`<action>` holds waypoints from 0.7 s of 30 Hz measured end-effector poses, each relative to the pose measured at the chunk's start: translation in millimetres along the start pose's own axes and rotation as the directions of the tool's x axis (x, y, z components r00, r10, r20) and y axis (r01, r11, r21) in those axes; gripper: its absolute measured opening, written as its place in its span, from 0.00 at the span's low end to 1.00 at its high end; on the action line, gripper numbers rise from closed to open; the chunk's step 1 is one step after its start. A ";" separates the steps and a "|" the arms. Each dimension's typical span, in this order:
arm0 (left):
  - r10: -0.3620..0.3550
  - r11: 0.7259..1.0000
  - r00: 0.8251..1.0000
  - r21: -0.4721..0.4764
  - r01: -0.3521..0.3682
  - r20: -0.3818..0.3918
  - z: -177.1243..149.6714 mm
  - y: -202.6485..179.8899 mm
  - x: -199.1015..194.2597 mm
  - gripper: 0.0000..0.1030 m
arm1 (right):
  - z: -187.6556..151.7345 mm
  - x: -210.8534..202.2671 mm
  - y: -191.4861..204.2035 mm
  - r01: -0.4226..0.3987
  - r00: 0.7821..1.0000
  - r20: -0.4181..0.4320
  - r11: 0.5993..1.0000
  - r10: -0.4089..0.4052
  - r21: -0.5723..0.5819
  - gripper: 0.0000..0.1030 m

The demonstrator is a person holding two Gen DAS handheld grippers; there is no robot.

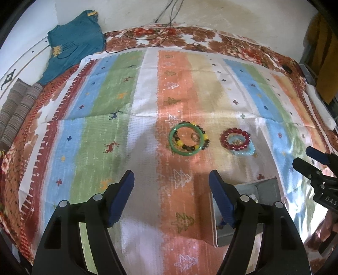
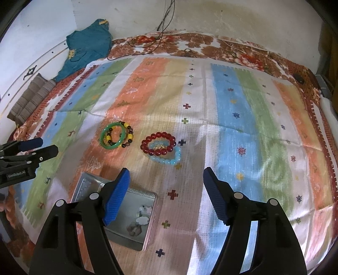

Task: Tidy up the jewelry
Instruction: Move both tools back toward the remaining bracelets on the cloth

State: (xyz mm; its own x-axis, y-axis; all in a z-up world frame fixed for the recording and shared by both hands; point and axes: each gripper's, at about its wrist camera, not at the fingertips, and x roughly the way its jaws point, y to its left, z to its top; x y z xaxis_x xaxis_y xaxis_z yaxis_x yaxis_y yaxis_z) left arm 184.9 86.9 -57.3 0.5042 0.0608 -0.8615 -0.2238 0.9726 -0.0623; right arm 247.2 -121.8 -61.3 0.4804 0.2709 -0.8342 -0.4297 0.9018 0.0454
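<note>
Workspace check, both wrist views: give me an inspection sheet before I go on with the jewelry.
Surface: striped cloth spread over a floral bedspread.
Job's things: green bangle overlapping a brown-and-yellow bead bracelet; red bead bracelet lying over a light-blue bead bracelet; open metal tin with small pieces inside, lid up.
Clutter: teal garment, striped roll at the far left.
Grippers: left hand-held gripper and right hand-held gripper both open, nothing between the jaws.
Cables: dark cable hanging down the wall onto the bedspread.
Surroundings: stained white wall.
</note>
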 end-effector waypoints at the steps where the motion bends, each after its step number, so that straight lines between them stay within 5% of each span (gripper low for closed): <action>1: 0.000 1.000 1.000 -0.001 0.000 0.001 1.3 0.9 1.0 0.71 | 0.9 2.6 -0.1 0.003 1.000 -0.003 1.000 -0.003 0.000 0.70; 21: 0.035 0.999 0.998 0.002 -0.034 -0.043 25.6 4.0 48.2 0.71 | 19.4 38.1 1.6 0.061 0.998 -0.032 0.997 -0.063 -0.042 0.70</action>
State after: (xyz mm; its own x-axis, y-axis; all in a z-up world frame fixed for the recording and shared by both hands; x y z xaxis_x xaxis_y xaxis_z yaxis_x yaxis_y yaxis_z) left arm 229.7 99.5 -86.2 0.4595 0.0846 -0.8842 -0.2396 0.9704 -0.0317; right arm 279.6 -103.5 -82.4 0.4820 0.2030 -0.8523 -0.4314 0.9017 -0.0292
